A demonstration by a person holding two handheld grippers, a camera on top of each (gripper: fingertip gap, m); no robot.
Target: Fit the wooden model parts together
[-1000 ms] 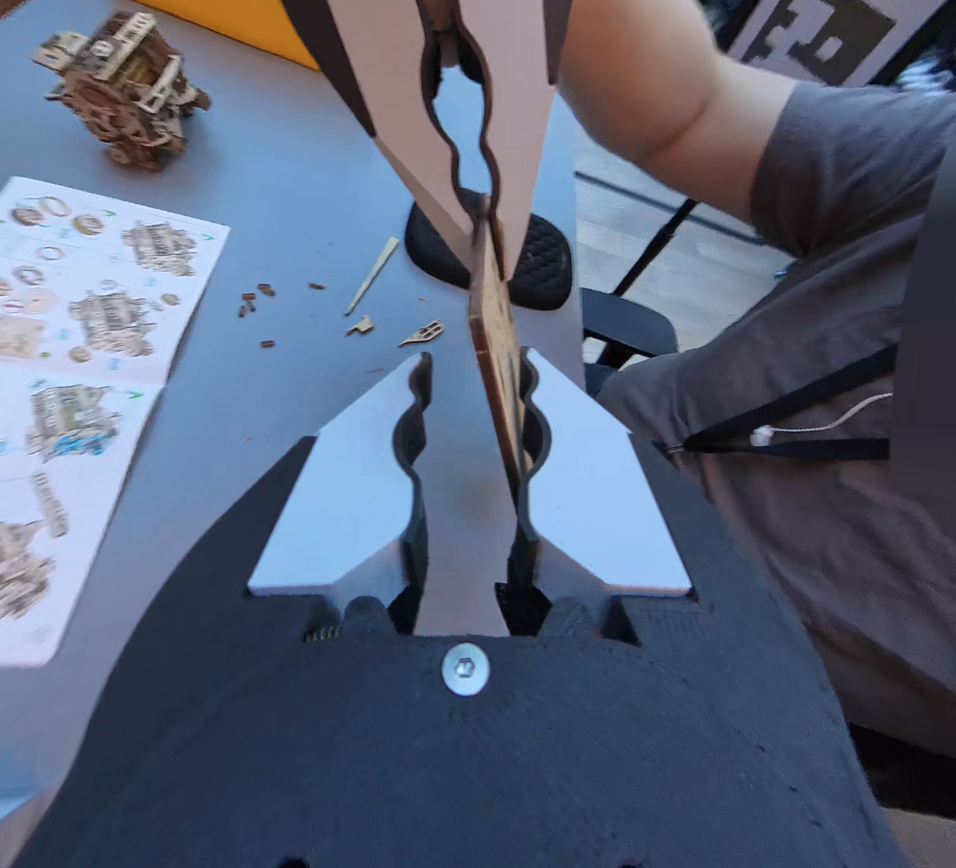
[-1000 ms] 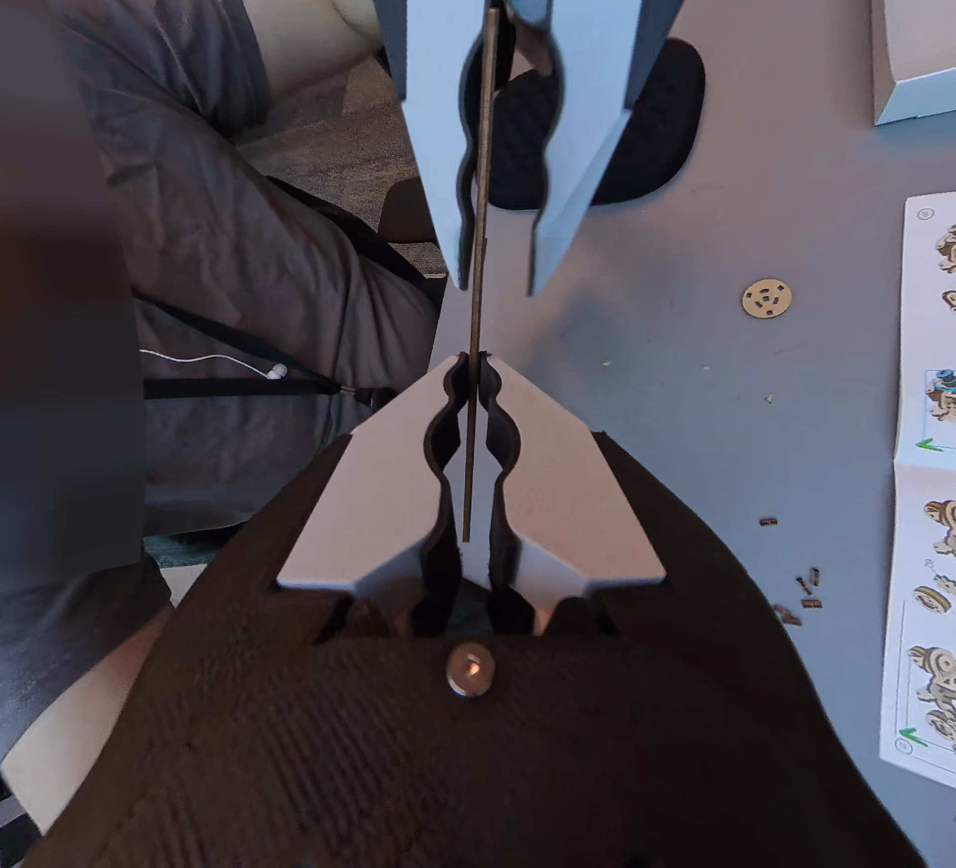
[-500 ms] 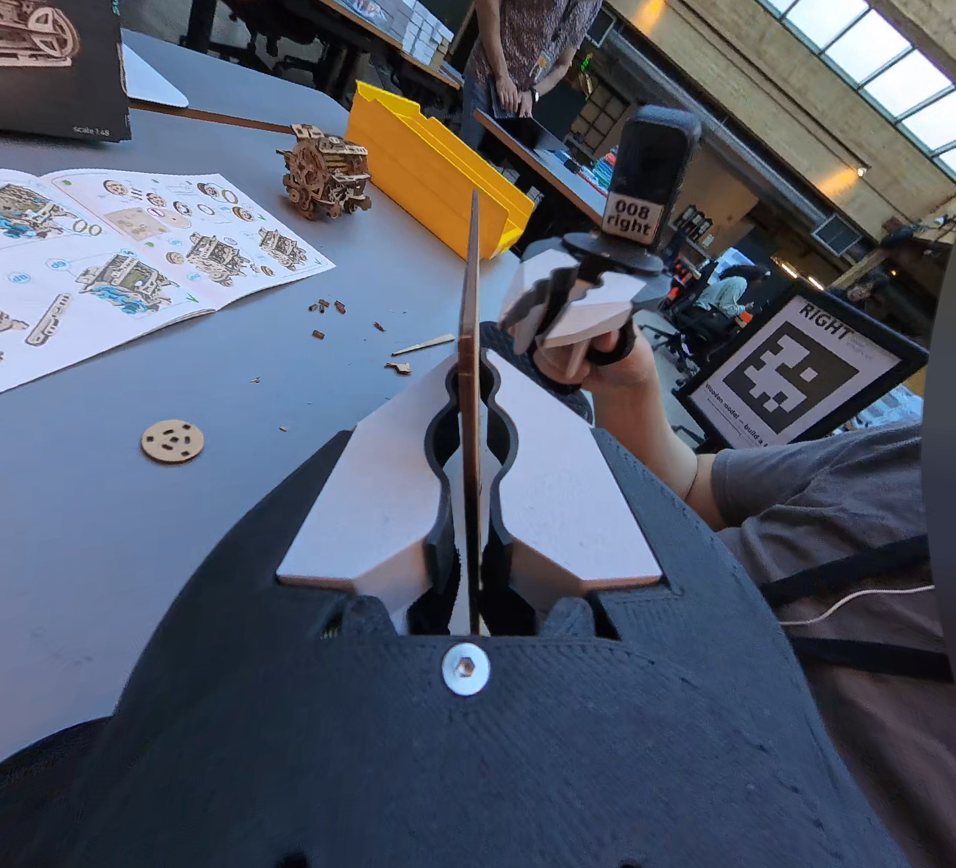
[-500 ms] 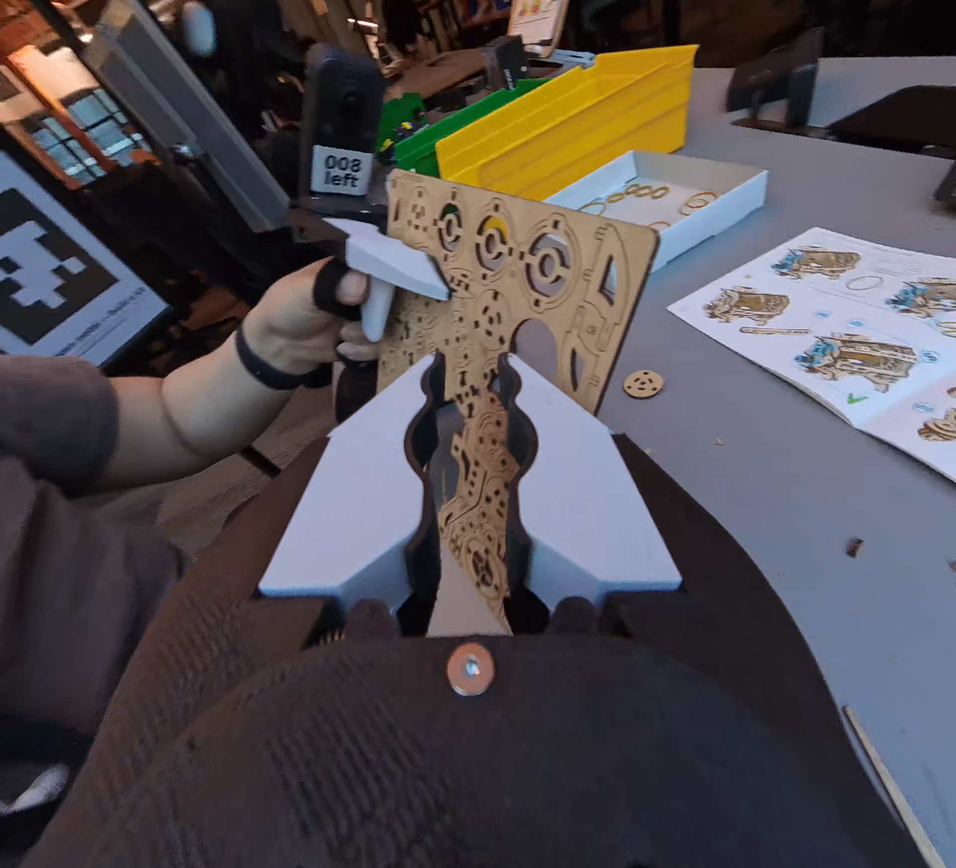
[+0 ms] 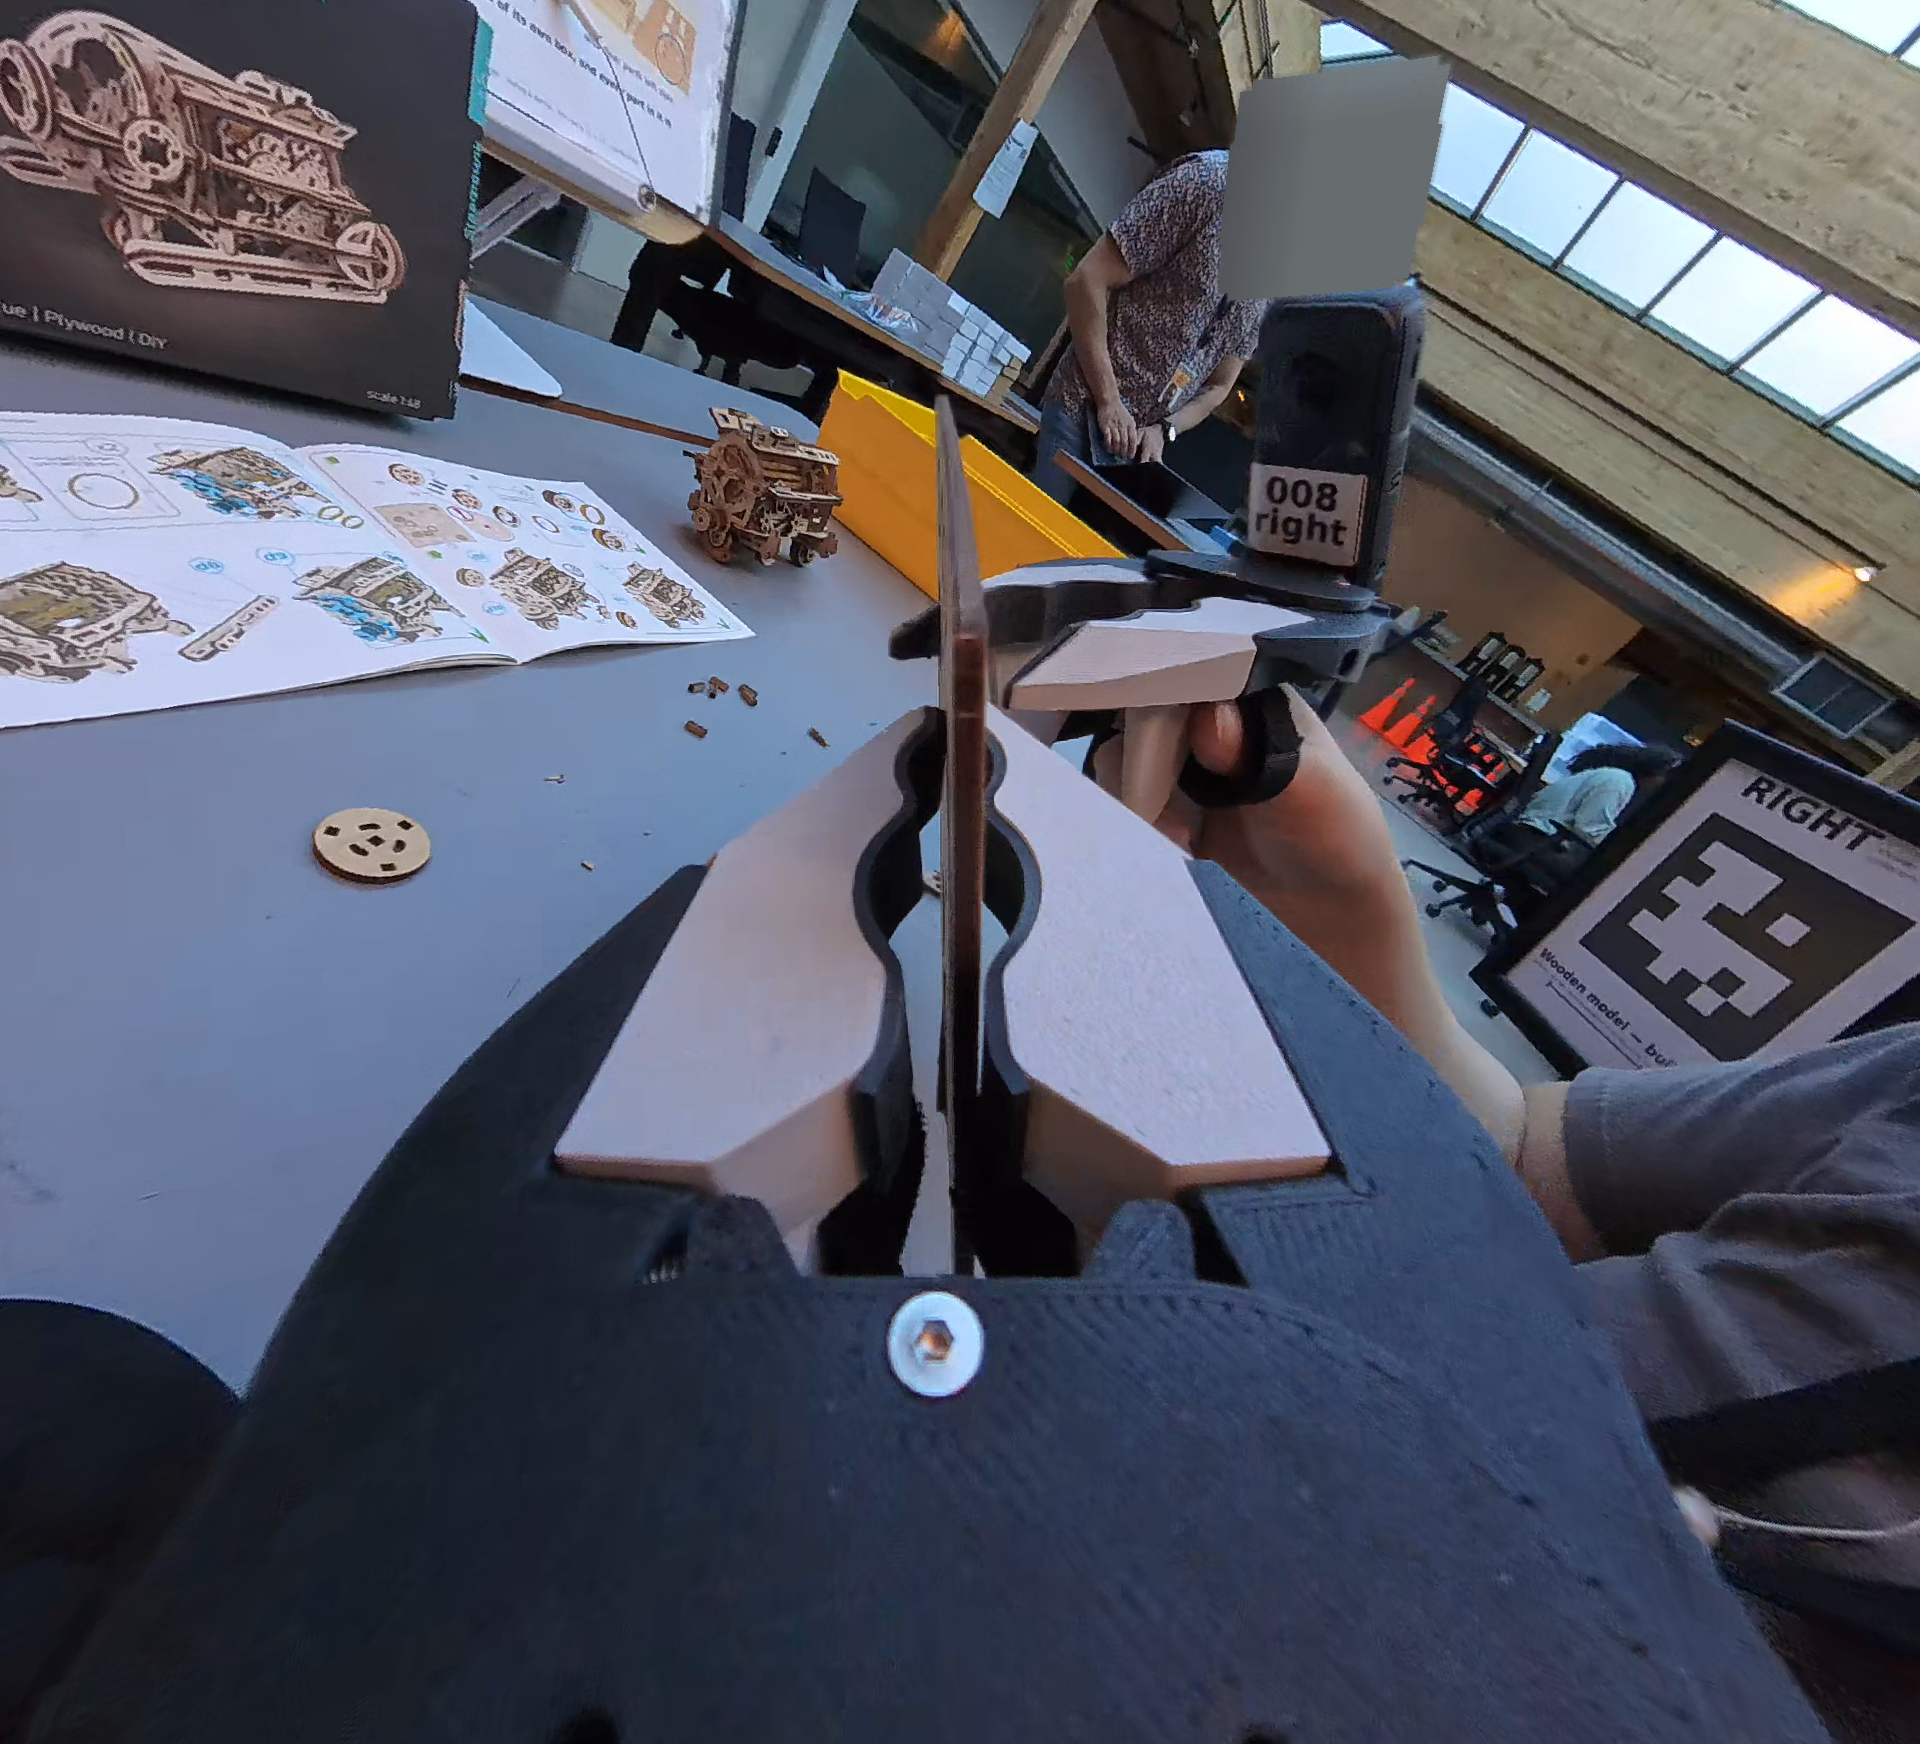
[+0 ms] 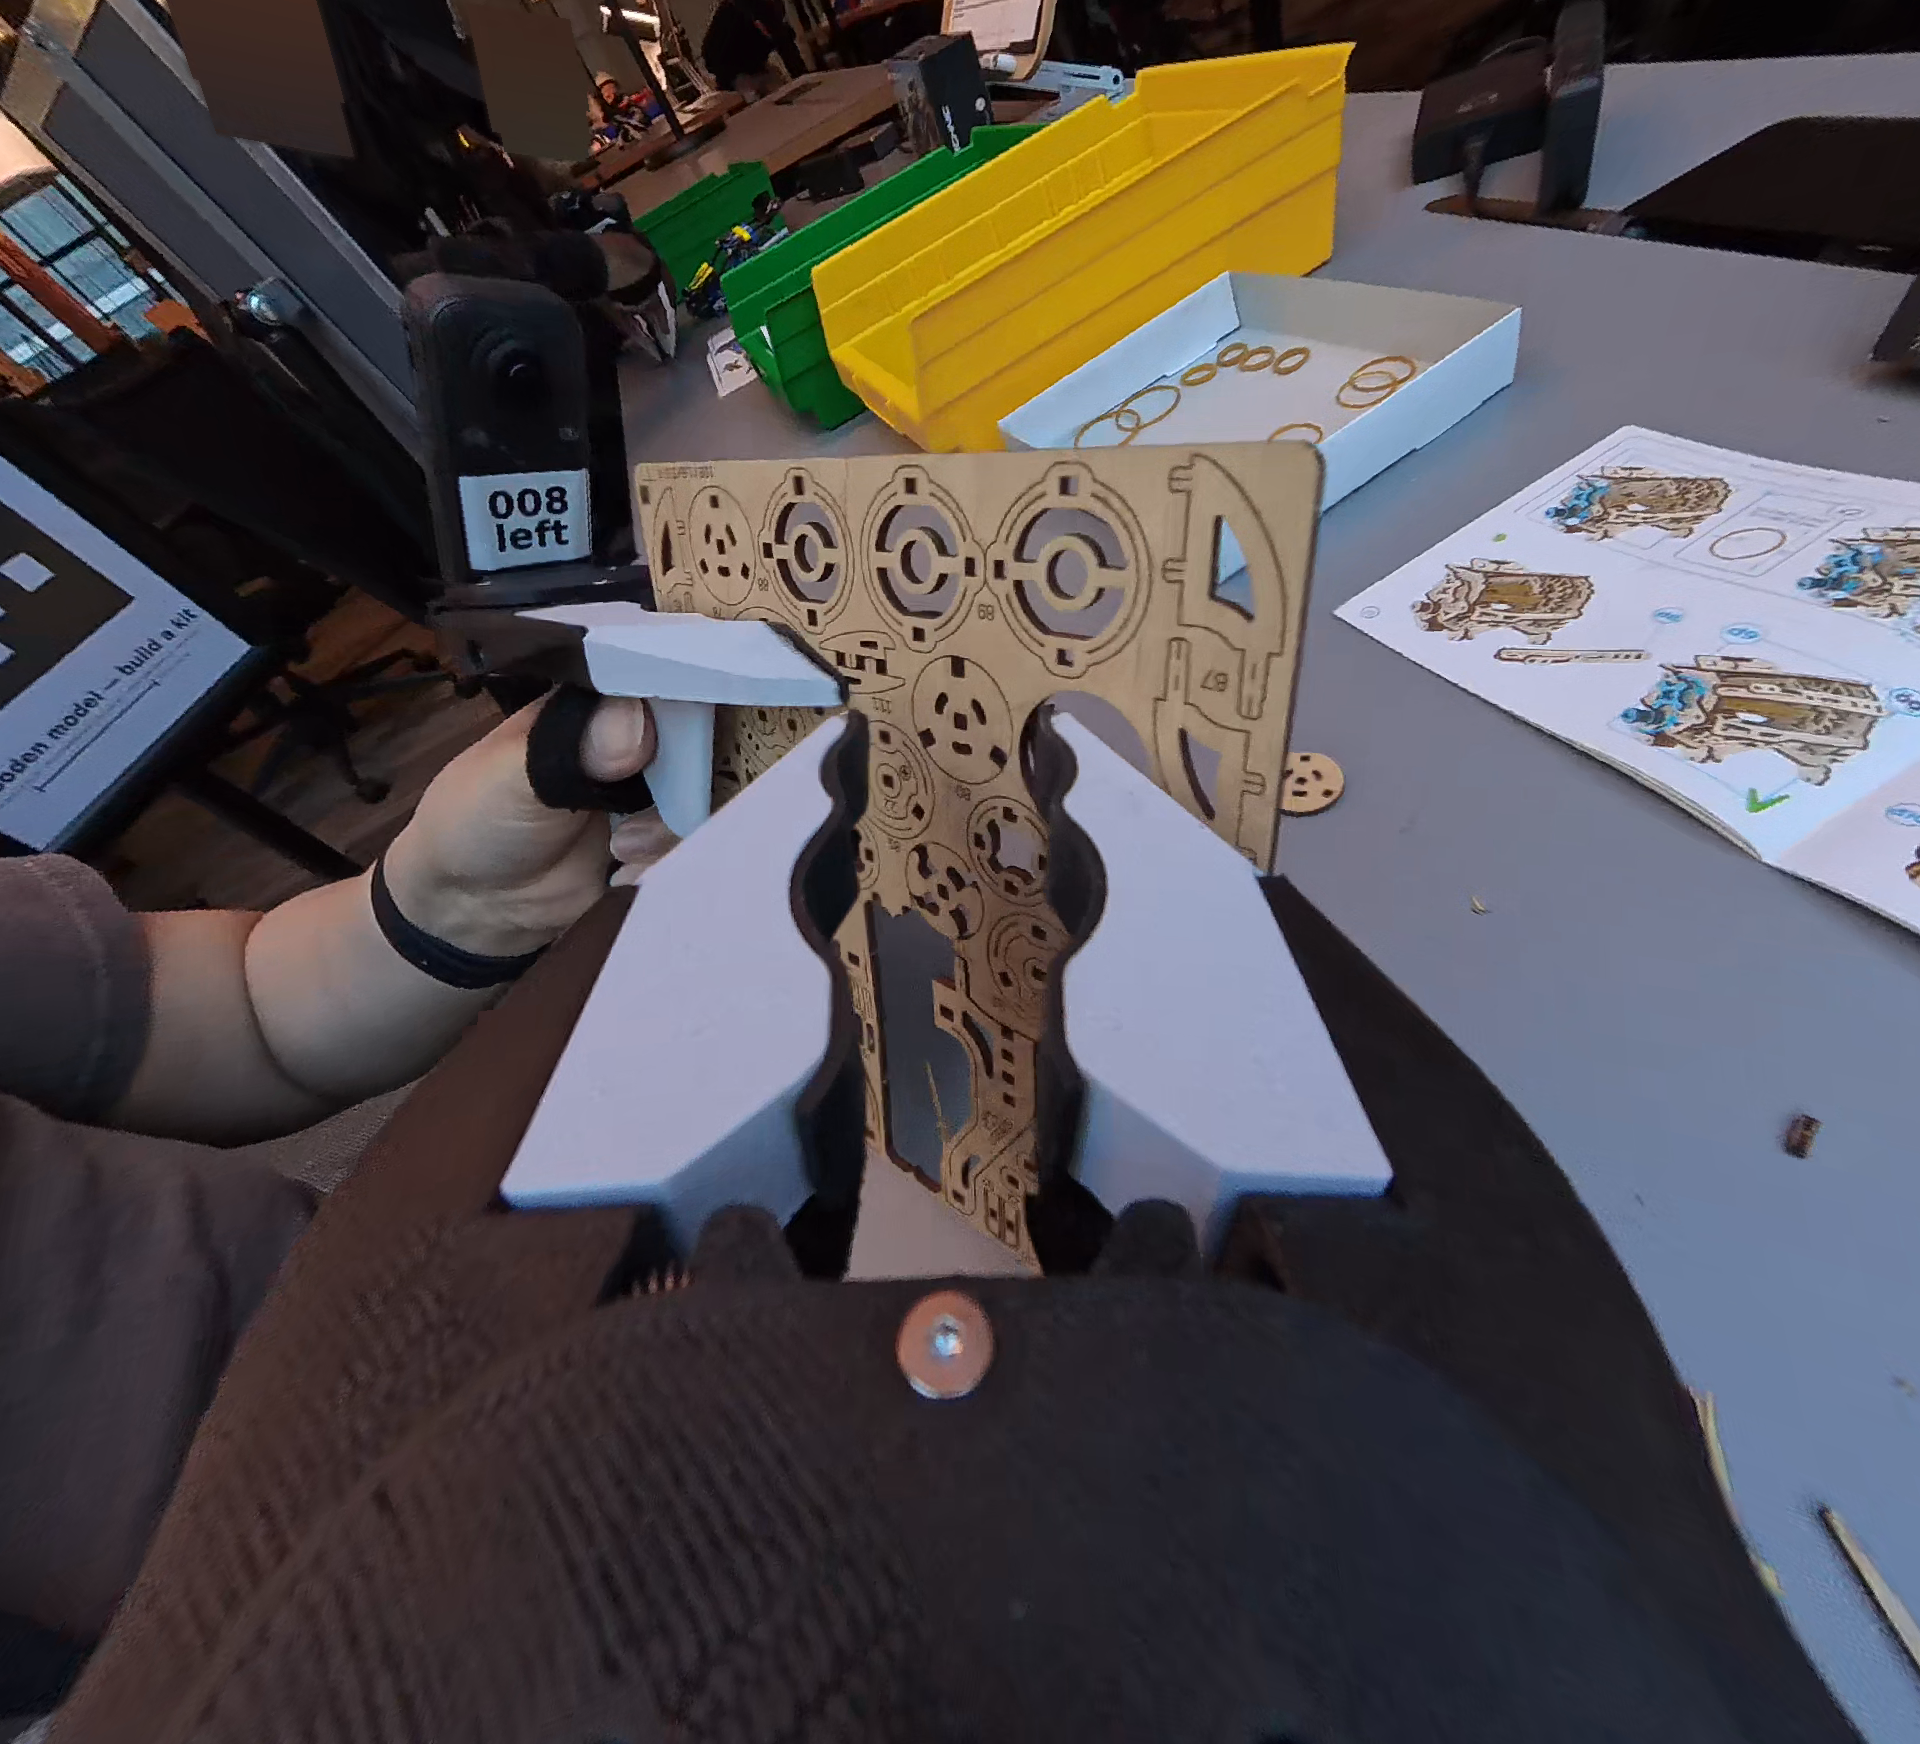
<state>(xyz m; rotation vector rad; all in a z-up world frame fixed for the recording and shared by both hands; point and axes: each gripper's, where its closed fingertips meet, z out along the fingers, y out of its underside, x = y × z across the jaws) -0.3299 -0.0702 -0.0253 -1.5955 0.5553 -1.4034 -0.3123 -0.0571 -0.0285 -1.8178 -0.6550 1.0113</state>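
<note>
A laser-cut plywood parts sheet (image 6: 977, 655) stands upright on edge above the grey surface (image 6: 1558, 967), clamped along one side by the left claw (image 5: 961, 738). The right claw (image 6: 945, 738), parted, faces the sheet's flat side, its tips close to it; contact cannot be told. Beyond lie a loose wooden disc (image 5: 371, 844), an open instruction booklet (image 5: 312, 551), a small assembled wooden model (image 5: 764, 489), a yellow bin (image 6: 1091, 240) and a white tray (image 6: 1455, 354) of rubber bands.

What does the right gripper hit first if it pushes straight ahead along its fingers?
Most likely the plywood parts sheet, held upright by the left gripper. The right gripper is open and faces its flat side; depth is unclear.
</note>
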